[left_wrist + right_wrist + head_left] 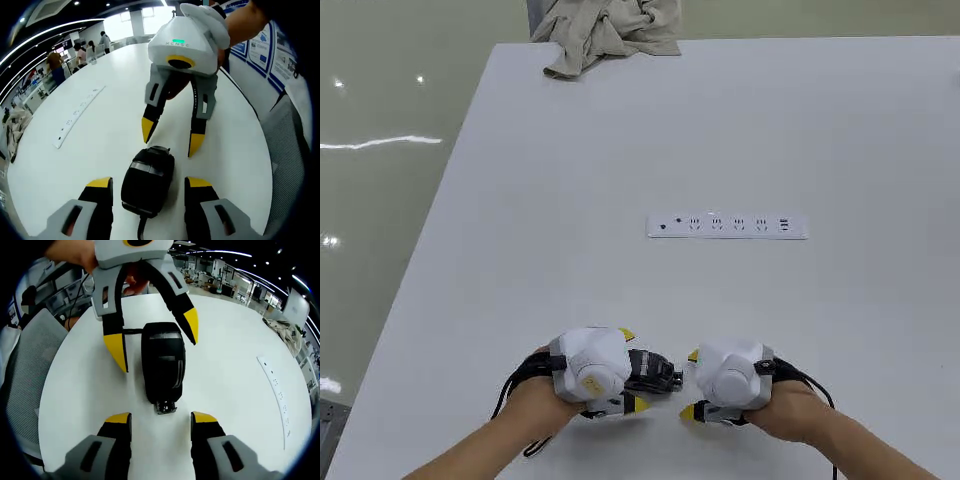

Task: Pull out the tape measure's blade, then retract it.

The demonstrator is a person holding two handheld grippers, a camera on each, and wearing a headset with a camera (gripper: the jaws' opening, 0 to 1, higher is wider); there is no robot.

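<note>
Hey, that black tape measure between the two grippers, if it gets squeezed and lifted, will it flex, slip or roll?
The tape measure looks like a rigid, blocky case, so it probably won't flex. Resting long and boxy on the table, it seems unlikely to roll. Its rounded, glossy shell might slip between hard jaws.

Left tongs, right tongs face tip to tip, jaws of both spread; left hand, right hand grip them from behind.
</note>
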